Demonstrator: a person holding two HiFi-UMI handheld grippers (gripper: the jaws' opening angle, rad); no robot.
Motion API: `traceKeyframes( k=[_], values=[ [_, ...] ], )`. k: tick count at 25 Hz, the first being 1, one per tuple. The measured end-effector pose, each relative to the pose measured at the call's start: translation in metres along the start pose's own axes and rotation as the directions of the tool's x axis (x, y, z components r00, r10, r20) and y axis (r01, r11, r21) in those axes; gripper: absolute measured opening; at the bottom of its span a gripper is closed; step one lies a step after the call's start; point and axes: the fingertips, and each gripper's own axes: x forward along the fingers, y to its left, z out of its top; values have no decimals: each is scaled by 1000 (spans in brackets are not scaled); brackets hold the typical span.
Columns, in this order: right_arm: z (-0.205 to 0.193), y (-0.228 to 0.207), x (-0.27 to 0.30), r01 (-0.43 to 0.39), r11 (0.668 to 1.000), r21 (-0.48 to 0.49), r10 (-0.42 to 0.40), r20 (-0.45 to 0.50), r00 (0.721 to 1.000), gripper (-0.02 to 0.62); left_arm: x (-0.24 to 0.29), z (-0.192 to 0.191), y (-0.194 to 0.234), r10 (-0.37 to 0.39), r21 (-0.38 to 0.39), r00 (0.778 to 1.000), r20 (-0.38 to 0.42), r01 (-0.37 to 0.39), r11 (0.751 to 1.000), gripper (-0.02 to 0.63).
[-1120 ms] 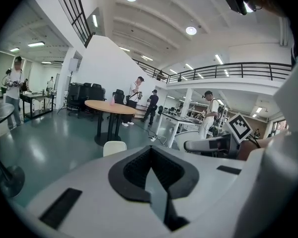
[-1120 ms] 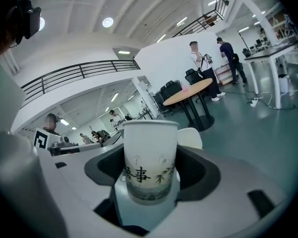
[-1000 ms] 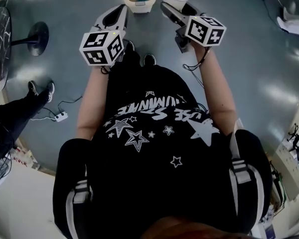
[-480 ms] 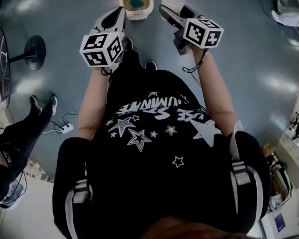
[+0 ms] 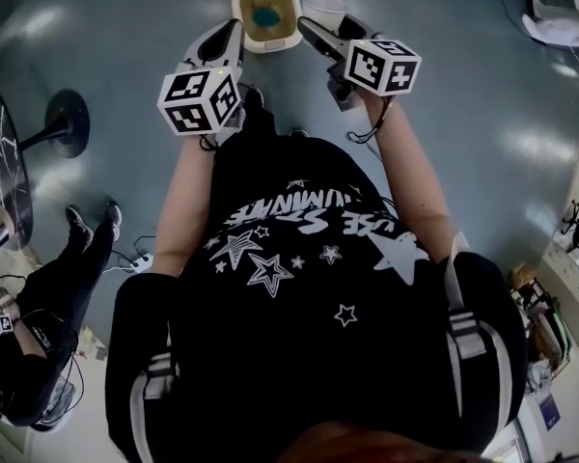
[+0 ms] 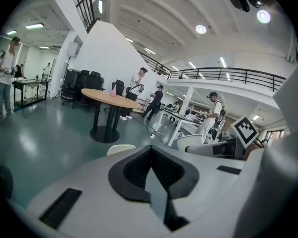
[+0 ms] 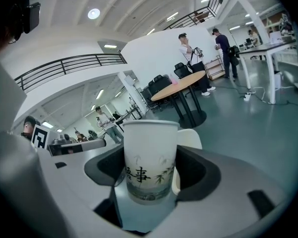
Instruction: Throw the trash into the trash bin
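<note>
A cream trash bin point(image 5: 282, 29) stands open on the floor ahead of me, with something blue point(image 5: 265, 15) inside. My right gripper point(image 5: 312, 25) is shut on a white paper cup point(image 5: 323, 10), held upright just right of the bin. In the right gripper view the cup point(image 7: 150, 138) with dark print sits between the pads of the right gripper point(image 7: 151, 157), the bin's lid point(image 7: 189, 138) behind it. My left gripper point(image 5: 228, 31) hovers at the bin's left edge. Its pads meet with nothing between them in the left gripper view point(image 6: 150, 152).
A round table point(image 5: 0, 162) on a black pedestal base point(image 5: 70, 114) stands to the left. A person's legs point(image 5: 72, 268) and a power strip with cable point(image 5: 138, 258) lie at lower left. Desks and standing people fill the hall beyond.
Both grippers have moved forward toward the bin, which now lies between them. The cup stays gripped. The person's legs at left have shifted lower in the head view.
</note>
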Motion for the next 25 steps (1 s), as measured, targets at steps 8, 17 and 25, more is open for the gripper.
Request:
traceKeyframes(
  k=[8, 17, 25],
  values=[
    [-2, -13, 42, 57, 998, 29, -56, -38, 998, 314, 39, -7, 32, -42, -12, 996, -76, 42, 999, 11],
    [5, -26, 51, 116, 989, 91, -113, -33, 993, 316, 60, -10, 43, -100, -24, 986, -132, 97, 995, 11],
    [5, -29, 72, 97, 990, 105, -93, -44, 995, 315, 88, -15, 62, -95, -14, 983, -155, 94, 995, 11]
  ],
)
